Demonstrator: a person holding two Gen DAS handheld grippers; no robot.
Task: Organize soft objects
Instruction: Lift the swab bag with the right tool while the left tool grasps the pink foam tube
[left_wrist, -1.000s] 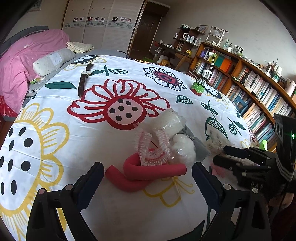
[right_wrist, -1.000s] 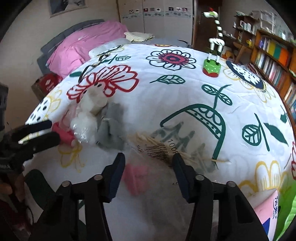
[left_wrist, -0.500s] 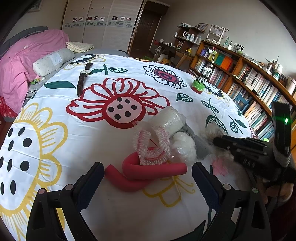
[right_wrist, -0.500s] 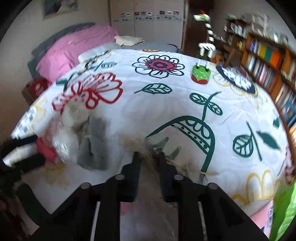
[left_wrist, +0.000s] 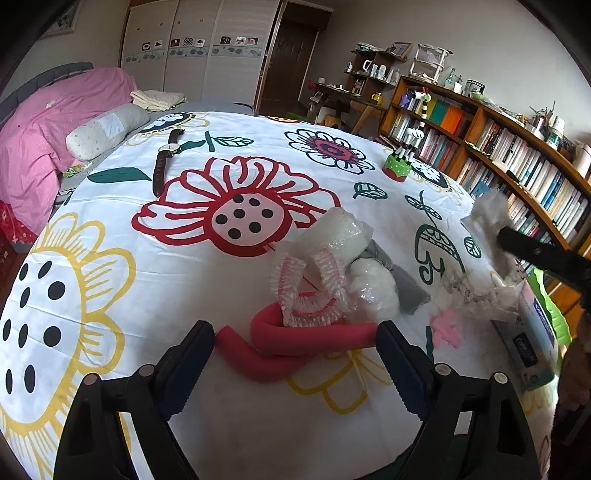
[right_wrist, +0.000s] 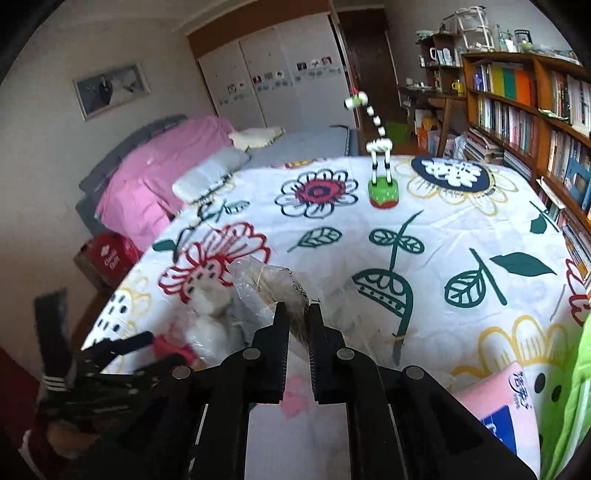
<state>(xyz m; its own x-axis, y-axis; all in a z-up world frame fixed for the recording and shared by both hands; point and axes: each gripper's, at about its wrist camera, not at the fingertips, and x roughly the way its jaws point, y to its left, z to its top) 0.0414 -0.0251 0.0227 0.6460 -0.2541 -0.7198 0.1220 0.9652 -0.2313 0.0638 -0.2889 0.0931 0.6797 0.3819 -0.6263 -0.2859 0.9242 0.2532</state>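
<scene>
Soft objects lie in a small heap on the flowered bedspread (left_wrist: 110, 229), toward its near edge: a bent red foam tube (left_wrist: 295, 341), a pink-frilled clear plastic cap (left_wrist: 306, 284) lying on the tube, a roll of white foam wrap (left_wrist: 340, 236) behind it, a white cotton wad in plastic (left_wrist: 373, 291) and a grey cloth (left_wrist: 402, 284) touching that wad. A crinkled clear plastic bag (right_wrist: 266, 291) is raised off the bedspread, pinched between the jaws of the right gripper (right_wrist: 298, 314), which are closed tight on it; thin sticks show inside the bag. A small pink piece (left_wrist: 445, 326) lies on the bedspread just right of the heap.

The left gripper (left_wrist: 295, 341) hovers by the near edge with its jaws wide, closing slightly, one finger on each side of the red tube's ends and pressing on nothing.

Farther off, a wristwatch (left_wrist: 166, 162) lies near the far left edge, and a zebra toy on a green base (right_wrist: 382, 184) stands toward the far side. A tissue pack (right_wrist: 506, 410) sits at the near right corner. A bookshelf (left_wrist: 498, 147) runs along the right edge.
</scene>
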